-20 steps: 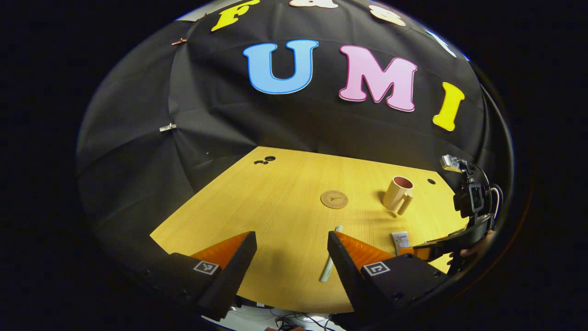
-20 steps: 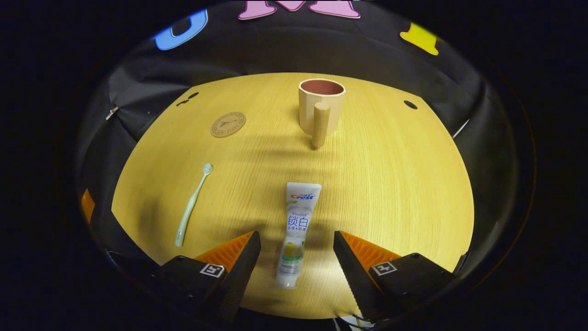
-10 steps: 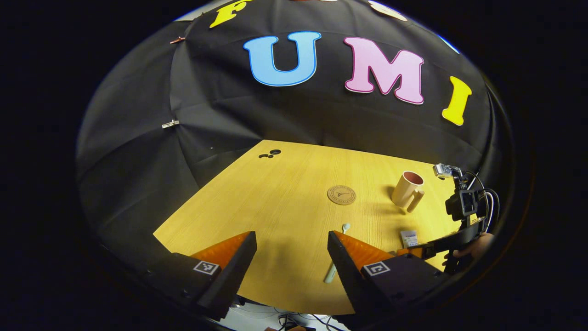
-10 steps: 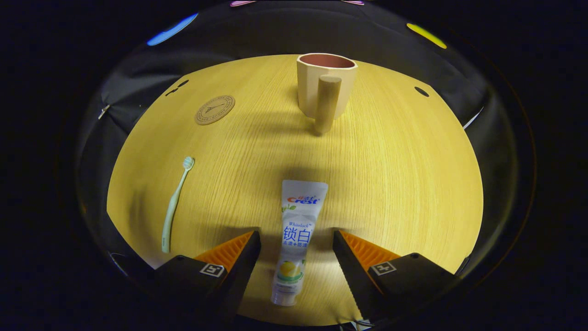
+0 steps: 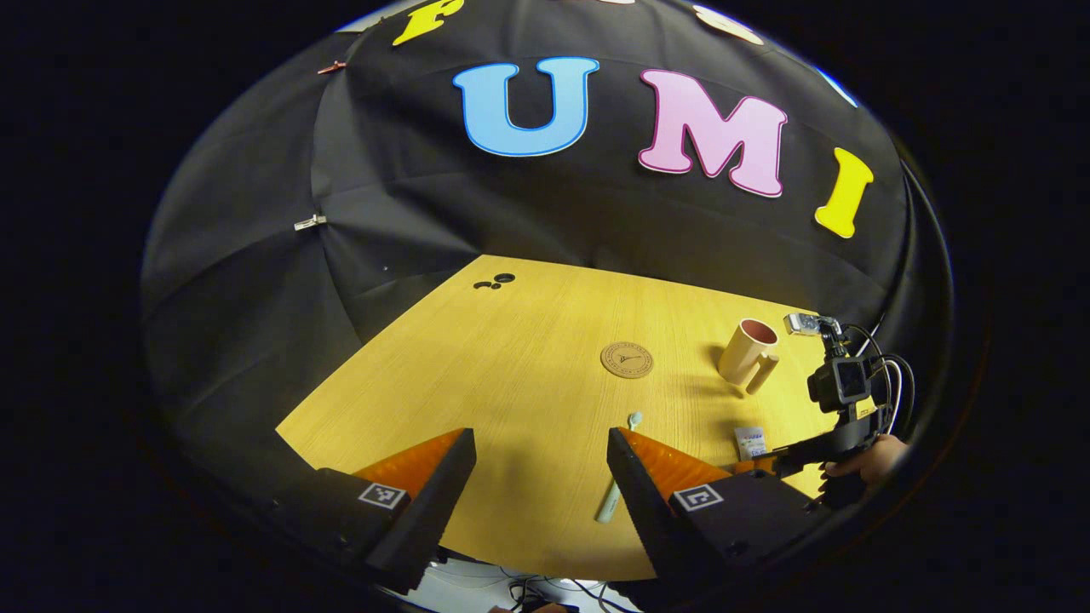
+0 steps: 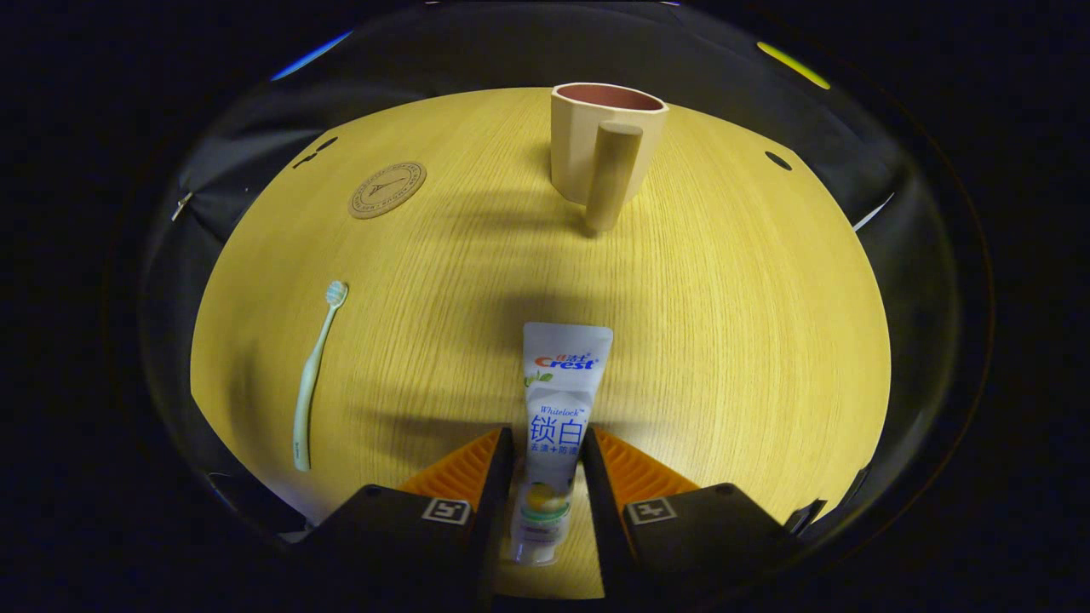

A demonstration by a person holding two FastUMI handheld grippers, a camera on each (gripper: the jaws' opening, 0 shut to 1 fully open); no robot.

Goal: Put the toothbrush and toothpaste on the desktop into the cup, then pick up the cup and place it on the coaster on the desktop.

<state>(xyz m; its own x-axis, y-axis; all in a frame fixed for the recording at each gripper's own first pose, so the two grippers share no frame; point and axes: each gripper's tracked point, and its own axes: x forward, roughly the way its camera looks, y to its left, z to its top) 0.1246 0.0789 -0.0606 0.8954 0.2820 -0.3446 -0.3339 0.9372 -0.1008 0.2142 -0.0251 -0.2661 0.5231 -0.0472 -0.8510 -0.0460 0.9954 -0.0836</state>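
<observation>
A white toothpaste tube lies on the yellow desktop, and my right gripper is shut on its lower half, both orange fingers pressing its sides. Beyond it stands a beige cup with a pink inside, handle towards me. A pale green toothbrush lies to the left. The round brown coaster sits at the far left. In the left gripper view my left gripper hangs open over the desk's near edge, the toothbrush just beside its right finger. The coaster, cup and right gripper lie beyond.
The wooden desktop has small dark holes near its back corners. Black cloth walls close in the far and side edges. A hand holds the right gripper at the right of the left gripper view. Cables hang below the near edge.
My right gripper has come down along the toothpaste tube and its fingers have closed from wide open onto the tube. The left gripper has only shifted slightly and stays open.
</observation>
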